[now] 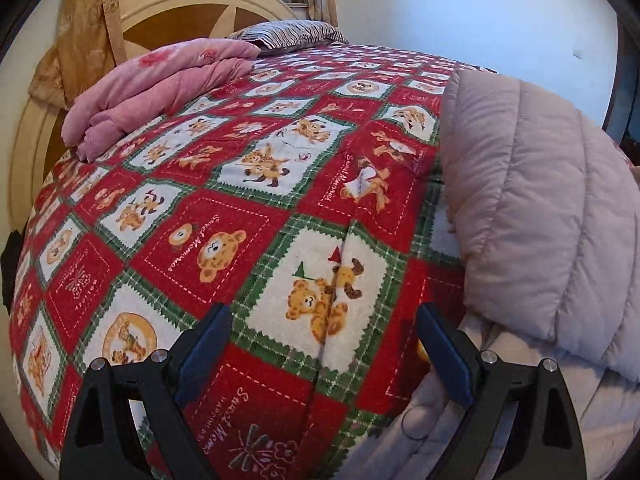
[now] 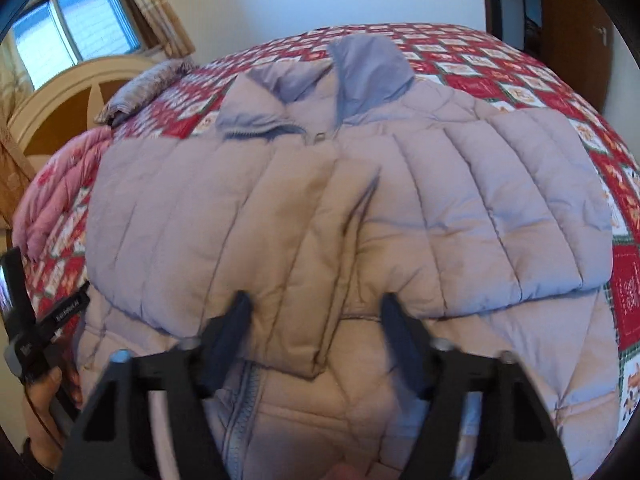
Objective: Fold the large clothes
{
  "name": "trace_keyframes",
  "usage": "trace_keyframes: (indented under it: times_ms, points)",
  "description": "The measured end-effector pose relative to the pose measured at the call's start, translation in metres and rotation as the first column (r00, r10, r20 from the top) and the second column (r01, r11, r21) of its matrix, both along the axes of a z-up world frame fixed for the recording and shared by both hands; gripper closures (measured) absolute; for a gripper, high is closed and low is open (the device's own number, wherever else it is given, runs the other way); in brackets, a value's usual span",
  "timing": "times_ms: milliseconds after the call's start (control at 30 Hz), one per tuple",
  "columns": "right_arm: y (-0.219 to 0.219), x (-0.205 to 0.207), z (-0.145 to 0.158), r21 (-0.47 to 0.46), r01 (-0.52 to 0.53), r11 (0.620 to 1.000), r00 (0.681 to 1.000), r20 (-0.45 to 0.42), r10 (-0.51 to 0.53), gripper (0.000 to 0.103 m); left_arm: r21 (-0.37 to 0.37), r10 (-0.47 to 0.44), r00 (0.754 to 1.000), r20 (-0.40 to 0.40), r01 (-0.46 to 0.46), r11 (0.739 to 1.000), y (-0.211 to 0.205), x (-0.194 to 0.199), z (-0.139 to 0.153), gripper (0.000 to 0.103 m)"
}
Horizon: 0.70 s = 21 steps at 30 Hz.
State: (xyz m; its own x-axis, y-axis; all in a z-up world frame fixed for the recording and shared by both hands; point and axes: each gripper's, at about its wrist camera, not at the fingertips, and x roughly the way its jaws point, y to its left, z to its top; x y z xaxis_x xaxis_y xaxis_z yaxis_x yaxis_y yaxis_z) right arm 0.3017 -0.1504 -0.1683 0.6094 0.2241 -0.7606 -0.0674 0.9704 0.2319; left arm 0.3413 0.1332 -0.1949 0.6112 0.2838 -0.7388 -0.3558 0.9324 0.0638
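A pale lilac quilted jacket (image 2: 440, 200) lies front up on the bed, collar (image 2: 360, 76) toward the far side. Both sleeves are folded in across the chest, and one cuff (image 2: 308, 344) ends near the zipper (image 2: 240, 412). My right gripper (image 2: 314, 298) hangs over that cuff. Its fingers are partly apart, the sleeve end lies between them, and no pinch shows in the blur. In the left wrist view the jacket (image 1: 532, 200) fills the right side. My left gripper (image 1: 323, 310) stands wide open over the bare quilt beside the jacket's edge, holding nothing.
A red and green teddy-bear quilt (image 1: 240, 220) covers the bed. A folded pink blanket (image 1: 160, 92) and a striped pillow (image 1: 288, 34) lie by the cream headboard (image 1: 192, 8). A person's hand (image 2: 44, 388) holds the other gripper at lower left. A brown door (image 2: 576, 40) stands beyond the bed.
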Motion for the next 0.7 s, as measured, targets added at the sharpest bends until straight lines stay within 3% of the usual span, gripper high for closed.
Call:
trace_keyframes:
  times_ms: [33, 67, 467, 700]
  points:
    - [0.002, -0.002, 0.001, -0.018, -0.005, 1.0, 1.0, 0.007, 0.005, 0.071, -0.003, -0.002, 1.0, -0.004, 0.002, 1.0, 0.001, 0.001, -0.001, 0.01]
    - [0.001, -0.005, 0.001, -0.016, -0.013, 1.0, 1.0, 0.011, 0.013, 0.089, -0.009, -0.001, 1.0, -0.008, 0.001, 1.0, 0.002, 0.003, -0.001, 0.01]
    - [-0.028, -0.034, 0.028, -0.084, 0.067, 0.994, 0.99, 0.129, -0.056, 0.093, -0.038, -0.001, 1.0, -0.008, 0.001, 0.999, 0.007, 0.006, -0.003, 0.01]
    - [-0.052, -0.032, 0.009, -0.135, 0.146, 0.98, 0.987, 0.093, -0.134, 0.093, -0.053, -0.019, 1.0, -0.025, 0.018, 0.998, 0.006, 0.007, -0.002, 0.01]
